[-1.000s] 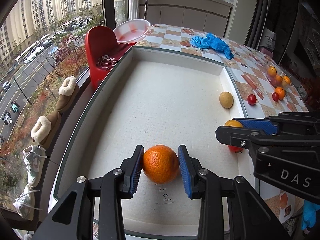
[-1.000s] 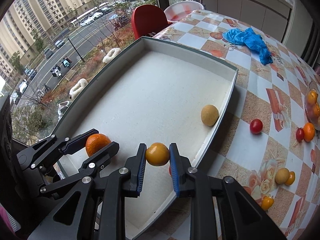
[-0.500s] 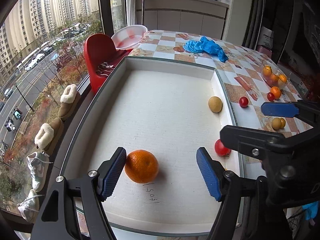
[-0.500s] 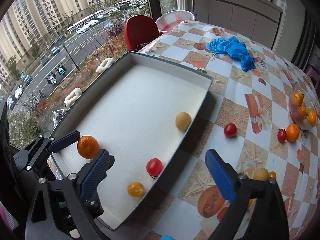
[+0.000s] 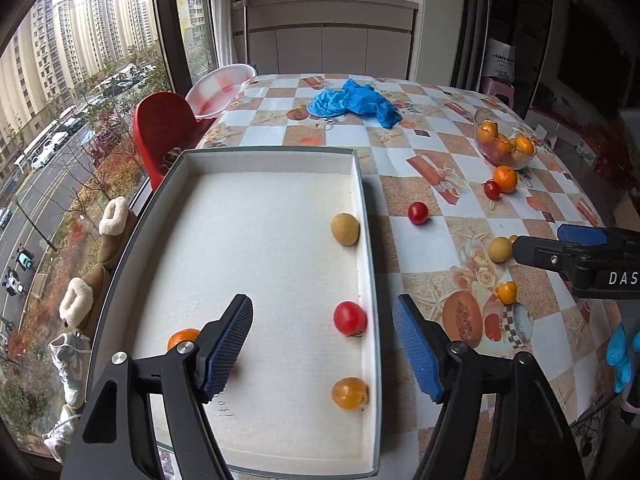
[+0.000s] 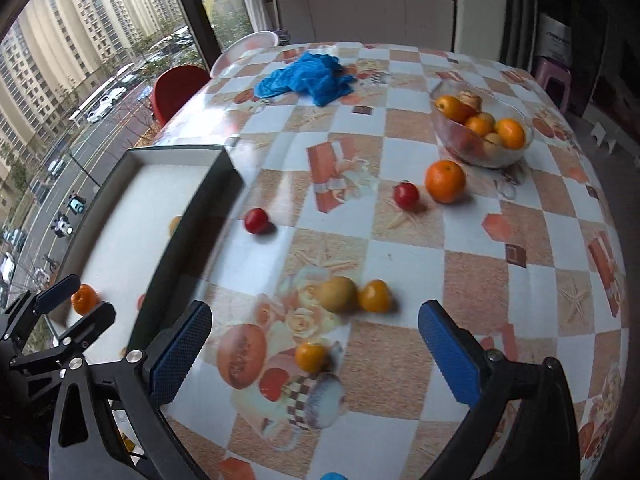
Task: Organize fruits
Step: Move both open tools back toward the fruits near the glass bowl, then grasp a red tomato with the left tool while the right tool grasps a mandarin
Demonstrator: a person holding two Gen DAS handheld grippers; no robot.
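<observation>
White foam lines the shallow tray (image 5: 276, 168), and in it we count four fruits: a tan round fruit (image 5: 345, 229) against the right wall, a red tomato (image 5: 350, 318) nearer us by the same wall, a yellow-orange fruit (image 5: 350, 393) nearest the front, and an orange (image 5: 182, 337) at the left, partly hidden behind a finger of our left gripper (image 5: 323, 354). That gripper hangs over the tray with its jaws released, gripping nothing. Our right gripper (image 6: 314, 356) is spread wide and empty above the tablecloth (image 6: 400, 248), over a small orange fruit (image 6: 311, 357). A glass bowl (image 6: 482, 128) farther back holds several oranges, with one loose orange (image 6: 445, 181) and a red tomato (image 6: 406, 195) just outside it.
</observation>
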